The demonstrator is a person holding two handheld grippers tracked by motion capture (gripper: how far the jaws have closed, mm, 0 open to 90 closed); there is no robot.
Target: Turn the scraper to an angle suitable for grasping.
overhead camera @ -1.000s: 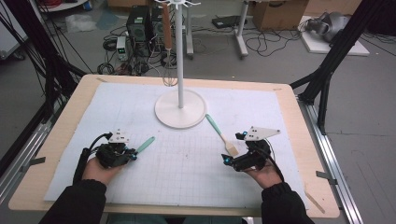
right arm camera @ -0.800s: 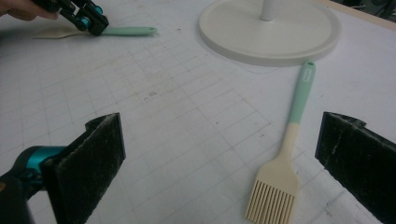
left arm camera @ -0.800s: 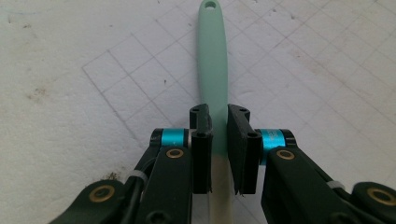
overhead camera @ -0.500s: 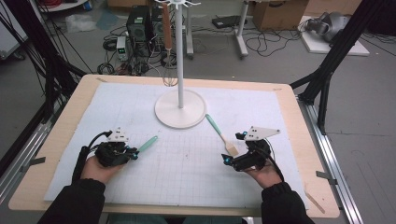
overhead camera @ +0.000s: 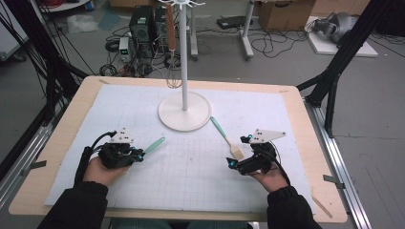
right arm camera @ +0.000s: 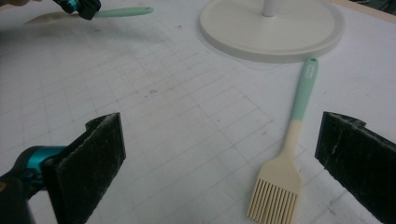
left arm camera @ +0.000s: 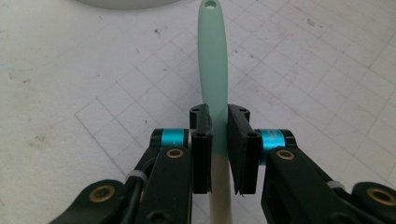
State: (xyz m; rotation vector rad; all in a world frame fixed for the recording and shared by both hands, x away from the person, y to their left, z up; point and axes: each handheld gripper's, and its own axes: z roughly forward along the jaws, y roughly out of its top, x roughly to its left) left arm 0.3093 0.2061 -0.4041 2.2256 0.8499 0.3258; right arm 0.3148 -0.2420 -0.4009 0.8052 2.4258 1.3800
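Note:
My left gripper is shut on a utensil with a mint-green handle and a cream shaft. The handle points away from me toward the white stand base. The utensil's head is hidden behind the jaws. A pastry brush with a mint handle and cream bristles lies flat on the mat. Its handle tip rests near the base rim. My right gripper stands open just short of the brush's bristles, with nothing between its pads.
The white stand's pole rises from the round base, and a whisk hangs from its top hooks. A gridded white mat covers the wooden table. In the right gripper view, my left gripper shows far off.
The mint handle's tip in my left gripper has edged slightly toward the stand. The right gripper and the brush have not moved.

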